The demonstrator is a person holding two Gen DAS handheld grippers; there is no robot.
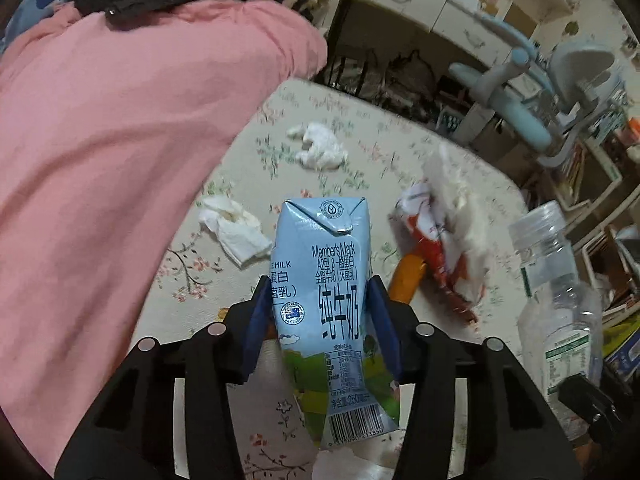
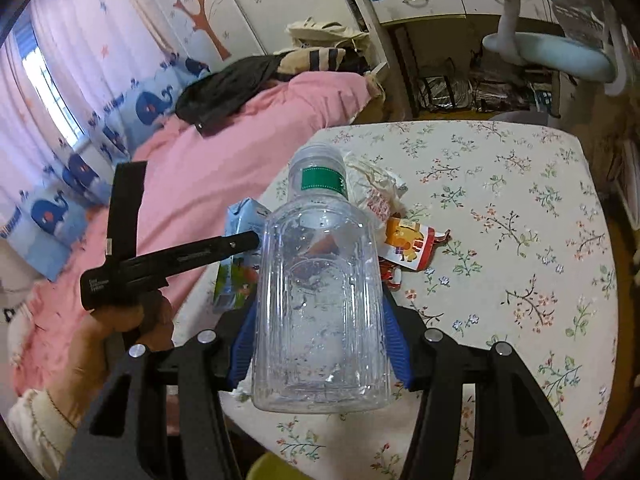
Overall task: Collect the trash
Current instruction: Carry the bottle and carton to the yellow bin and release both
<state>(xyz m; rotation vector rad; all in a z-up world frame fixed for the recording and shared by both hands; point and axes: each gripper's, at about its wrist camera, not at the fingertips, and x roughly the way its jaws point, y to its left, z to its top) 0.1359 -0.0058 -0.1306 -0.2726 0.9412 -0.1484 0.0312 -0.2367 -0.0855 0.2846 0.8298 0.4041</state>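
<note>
Your left gripper (image 1: 320, 308) is clamped on one light-blue milk carton (image 1: 324, 280), its blue pads pressed against the carton's two sides, top end pointing away from you and the barcode end nearest the camera. The carton is held above the floral tablecloth (image 1: 360, 152), near the table's edge beside the pink quilt (image 1: 120, 140).

Your right gripper (image 2: 320, 332) grips one clear plastic bottle (image 2: 320, 300), which looks empty. Its blue pads squeeze the ribbed body on both sides, the neck with its green label band pointing forward. In the left wrist view the same bottle (image 1: 560, 312) stands at the right edge of the picture, so your two grippers are near each other, side by side.

On the cloth ahead you have two crumpled white tissues: one (image 1: 320, 146) farther off, one (image 1: 234, 230) closer, just left of the carton. To the right lies one heap of wrappers (image 1: 444, 232), red, white and orange, crumpled together; how many pieces make it up cannot be told. An orange object (image 1: 406, 280) shows just below it, partly hidden. In the right wrist view one cartoon-printed wrapper (image 2: 408, 246) pokes out beside the bottle.

One black garment (image 2: 228, 88) lies on the quilt, and one pale-blue desk chair (image 2: 552, 52) stands beyond the table.
</note>
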